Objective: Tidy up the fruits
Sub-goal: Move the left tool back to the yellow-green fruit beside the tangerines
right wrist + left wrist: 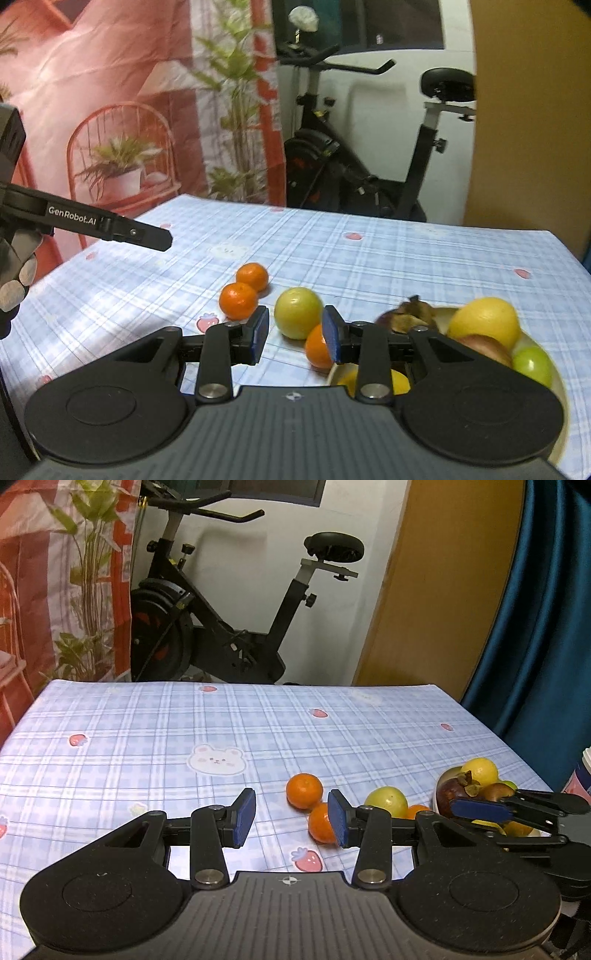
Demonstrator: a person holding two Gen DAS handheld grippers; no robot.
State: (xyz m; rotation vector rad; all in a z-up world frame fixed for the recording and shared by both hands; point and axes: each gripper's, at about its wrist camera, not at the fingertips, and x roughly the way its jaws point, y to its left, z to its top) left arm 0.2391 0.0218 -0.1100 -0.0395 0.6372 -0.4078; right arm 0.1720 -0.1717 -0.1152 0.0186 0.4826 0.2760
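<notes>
Left gripper [291, 818]: matte black linkage arms are carrying blue ribbed pads [243, 818], silver round pivot screws are showing at the joints, and a grey ridged housing with a small crosshair mark is sitting at 6 o'clock between two black discs. Right gripper [295, 339]: the same black arms, blue pads, silver screws and ridged grey body are showing. In the right wrist view, white "GenRobot.AI" lettering is running along the left gripper's black finger at 9 o'clock, beside a gloved hand [14, 280] wearing grey and black.
</notes>
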